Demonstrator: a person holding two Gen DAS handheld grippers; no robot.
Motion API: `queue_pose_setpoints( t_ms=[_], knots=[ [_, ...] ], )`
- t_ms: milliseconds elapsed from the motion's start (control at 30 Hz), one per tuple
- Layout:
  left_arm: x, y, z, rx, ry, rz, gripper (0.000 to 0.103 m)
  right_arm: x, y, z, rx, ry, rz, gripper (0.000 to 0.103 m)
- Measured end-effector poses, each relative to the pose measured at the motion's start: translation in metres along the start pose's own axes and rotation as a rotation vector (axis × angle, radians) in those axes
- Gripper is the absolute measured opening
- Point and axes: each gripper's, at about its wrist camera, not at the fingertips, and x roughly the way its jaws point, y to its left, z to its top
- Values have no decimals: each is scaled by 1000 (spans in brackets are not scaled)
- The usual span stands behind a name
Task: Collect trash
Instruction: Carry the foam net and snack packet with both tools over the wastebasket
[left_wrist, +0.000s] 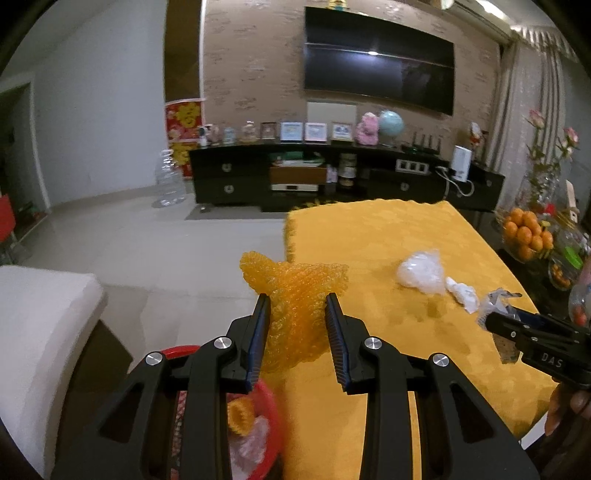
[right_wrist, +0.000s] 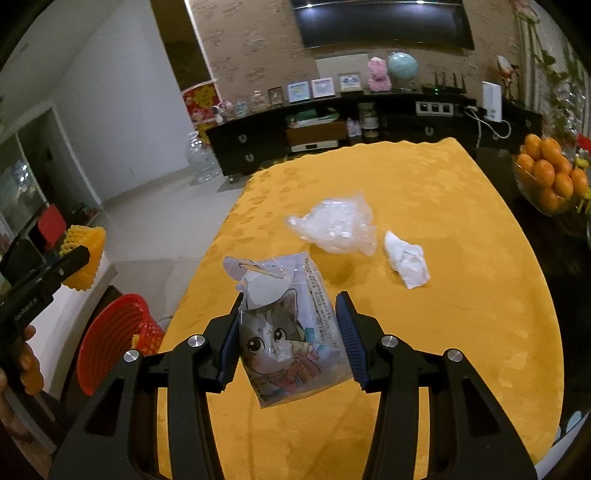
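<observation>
- Left tool (left_wrist: 297, 314): jaws closed down on an orange bubble-wrap piece (left_wrist: 295, 295), pads pressing it from both sides. The wrap is crumpled; its long axis runs roughly along the tool's fingers, away from the camera, and the far end fans out sideways past the fingertips.
- In the left wrist view the wrap hangs over the counter (left_wrist: 388, 236) edge, clear of the yellow cloth, with the red basket (left_wrist: 271, 398) below and toward the camera.
- Basket contents, same view: a smaller orange scrap and some clear plastic; details blurred.
- Right tool (right_wrist: 290, 328): jaws partly closed, gripping a cat-print plastic packet (right_wrist: 291, 343) between the pads. Packet is held above the counter — its long axis runs along the fingers, torn white flap end pointing away from the camera, the other end hanging toward it.
- Seen from the right wrist view, the left tool sits at far left with the orange wrap in it, above and beyond the red basket, which stands on the floor beside the counter's left edge.
- Still on the counter: a crumpled clear plastic bag (right_wrist: 334, 227) and, just beside it to the right, a wad of white tissue (right_wrist: 406, 262) — not touching, both lying beyond the right tool's fingertips.
- A bowl of oranges (right_wrist: 550, 177) stands off the counter's right side.
</observation>
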Motion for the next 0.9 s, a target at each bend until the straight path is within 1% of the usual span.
queue_pose_setpoints(
  t_ms=[133,333,733,900],
  knots=[
    [-8,23,-3,-34,-2,41,29,5,18,1,-29,8,18,47],
    [-18,46,-10,-55,5,101,29,12,50,0,-87,21,58,47],
    [-31,93,-32,-110,46,198,29,25,126,-5,-225,42,181,47],
    [-33,107,-41,-137,65,224,29,32,153,-8,-270,54,229,47]
  ],
)
